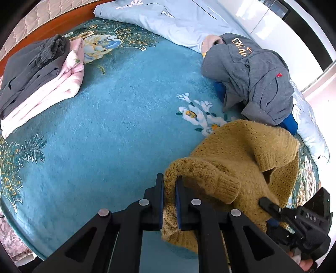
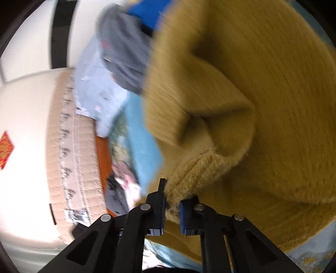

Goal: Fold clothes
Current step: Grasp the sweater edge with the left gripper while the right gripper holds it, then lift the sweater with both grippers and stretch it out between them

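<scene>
A mustard-yellow knit sweater (image 1: pixel 241 159) hangs bunched above the teal floral bed cover (image 1: pixel 117 117). My left gripper (image 1: pixel 169 182) is shut on a ribbed edge of the sweater at the bottom centre of the left wrist view. My right gripper (image 2: pixel 176 191) is shut on another ribbed edge of the same sweater (image 2: pixel 262 100), which fills the right wrist view; that view is tilted and motion-blurred. The right gripper also shows at the lower right of the left wrist view (image 1: pixel 273 210), against the sweater.
A folded stack of dark grey and pink clothes (image 1: pixel 40 79) lies at the left. An unfolded grey hoodie (image 1: pixel 252 73) lies over something blue at the right. A light blue quilt (image 1: pixel 178 19) runs along the back. A wooden bed edge (image 1: pixel 48 29) borders the cover.
</scene>
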The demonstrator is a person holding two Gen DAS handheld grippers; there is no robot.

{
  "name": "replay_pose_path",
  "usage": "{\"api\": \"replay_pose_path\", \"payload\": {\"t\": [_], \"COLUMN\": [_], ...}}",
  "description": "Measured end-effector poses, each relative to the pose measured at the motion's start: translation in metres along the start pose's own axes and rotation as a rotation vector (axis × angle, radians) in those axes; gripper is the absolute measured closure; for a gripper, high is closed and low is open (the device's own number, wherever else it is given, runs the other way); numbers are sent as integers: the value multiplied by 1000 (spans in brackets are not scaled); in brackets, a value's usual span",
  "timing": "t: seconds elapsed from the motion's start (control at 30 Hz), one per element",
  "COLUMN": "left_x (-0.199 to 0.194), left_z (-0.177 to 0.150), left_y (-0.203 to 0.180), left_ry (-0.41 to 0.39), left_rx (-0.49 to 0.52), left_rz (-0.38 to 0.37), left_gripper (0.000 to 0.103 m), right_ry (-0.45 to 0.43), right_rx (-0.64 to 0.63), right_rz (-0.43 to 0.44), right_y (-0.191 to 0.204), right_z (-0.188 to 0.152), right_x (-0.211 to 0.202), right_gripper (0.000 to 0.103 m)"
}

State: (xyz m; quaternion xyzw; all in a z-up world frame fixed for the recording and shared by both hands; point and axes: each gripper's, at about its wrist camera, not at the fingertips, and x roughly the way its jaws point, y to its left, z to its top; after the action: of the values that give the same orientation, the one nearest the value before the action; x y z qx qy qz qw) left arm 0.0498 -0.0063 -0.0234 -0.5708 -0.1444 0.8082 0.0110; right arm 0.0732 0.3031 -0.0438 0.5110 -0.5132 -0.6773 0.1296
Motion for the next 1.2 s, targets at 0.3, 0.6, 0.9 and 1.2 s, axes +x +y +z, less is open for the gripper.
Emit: {"api": "replay_pose_path", "payload": {"t": [0.3, 0.6, 0.9, 1.2], "left_x": [-58, -233, -373, -388], "left_z": [13, 71, 52, -19], "left_y": [-27, -73, -103, -78], "left_ry": [-165, -550, -880, -888], "left_rx": [161, 309, 454, 488], "left_rz": [-16, -51, 50, 36], "left_gripper": [94, 94, 94, 94], "right_ry": [-228, -409, -420, -371], "right_rx": [-250, -450, -555, -671], "right_rz": [208, 414, 510, 522], "right_y": [138, 263, 289, 249], "right_z": [60, 58, 6, -81], "right_x": [-117, -233, -290, -362], "right_gripper": [93, 93, 93, 93]}}
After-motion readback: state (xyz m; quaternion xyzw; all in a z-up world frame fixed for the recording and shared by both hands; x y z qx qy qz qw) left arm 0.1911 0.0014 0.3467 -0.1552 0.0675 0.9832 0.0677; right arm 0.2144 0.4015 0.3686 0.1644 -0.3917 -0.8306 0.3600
